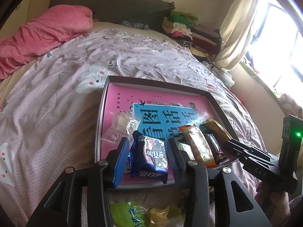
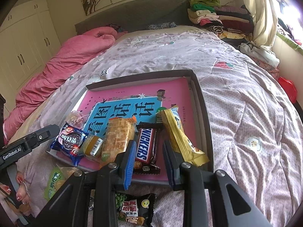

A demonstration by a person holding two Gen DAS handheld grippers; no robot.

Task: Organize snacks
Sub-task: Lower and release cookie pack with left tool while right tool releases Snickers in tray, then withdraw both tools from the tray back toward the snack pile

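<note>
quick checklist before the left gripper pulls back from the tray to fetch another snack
1. Left gripper let go of the blue cookie pack: ok, gaps show between both pads and the wrapper.
2. Cookie pack inside the tray: ok, it lies at the near left corner beside the small yellow pack.
3. Pack lying flat: cannot tell, its near end looks raised.
4. Right gripper out of the way: ok, it is over the Snickers bar, apart from the left one.
5. Snacks left on the bed: ok, the green pack and the black pack lie outside the tray.

bar: SNICKERS | left gripper: GenRobot.AI | right gripper: DAS
</note>
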